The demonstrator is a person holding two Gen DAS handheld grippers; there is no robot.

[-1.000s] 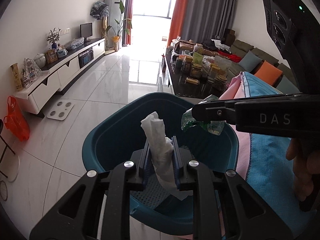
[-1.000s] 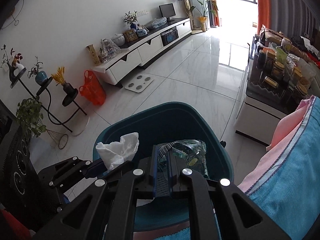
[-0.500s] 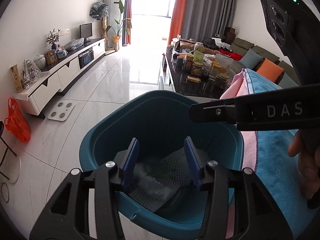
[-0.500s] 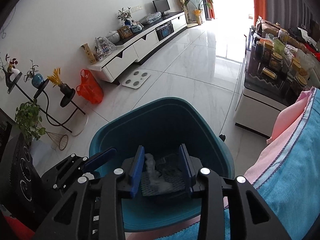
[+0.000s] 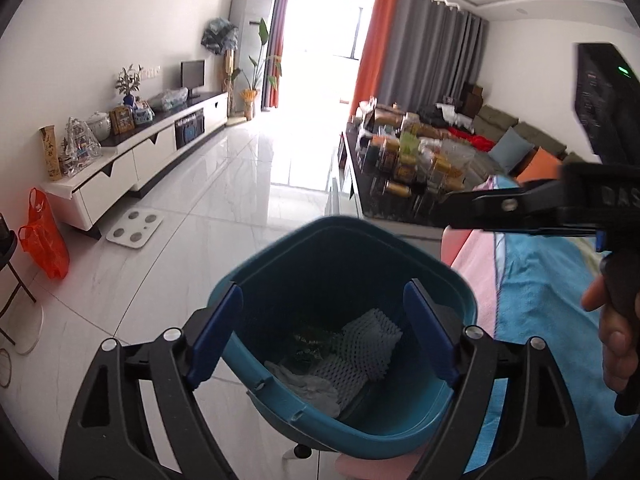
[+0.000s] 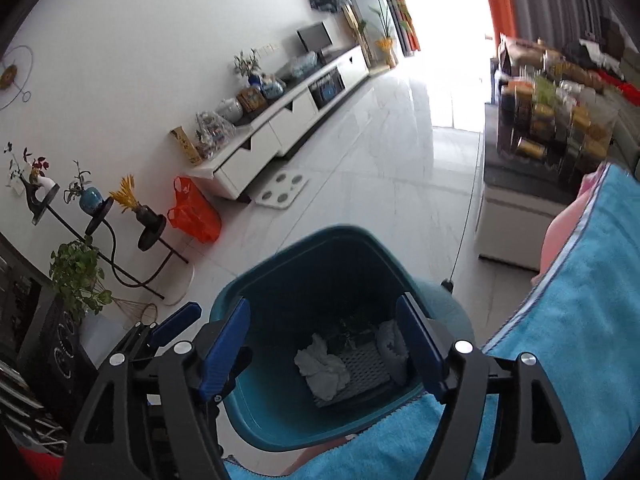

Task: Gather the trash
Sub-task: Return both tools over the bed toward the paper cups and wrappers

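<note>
A teal trash bin [image 5: 460,292] stands on the floor beside the bed; it also shows in the right wrist view [image 6: 280,256]. Inside lie a crumpled white tissue [image 6: 322,370], a white foam net sleeve [image 5: 366,344] and a clear green-printed wrapper [image 5: 314,340]. My left gripper [image 5: 324,332] is open and empty above the bin's mouth. My right gripper [image 6: 324,344] is open and empty above the bin; it shows at the right of the left wrist view [image 5: 520,208].
A bed with a blue towel [image 6: 580,320] over pink sheet lies right of the bin. A dark coffee table [image 5: 400,200] with jars stands behind. A white TV cabinet [image 5: 140,160], a scale [image 5: 134,230] and an orange bag [image 5: 42,240] are left. A plant stand [image 6: 100,224] stands by the wall.
One second ago the left gripper held the tissue and the right held the wrapper. Both opened and dropped them into the bin, then rose and opened wider.
</note>
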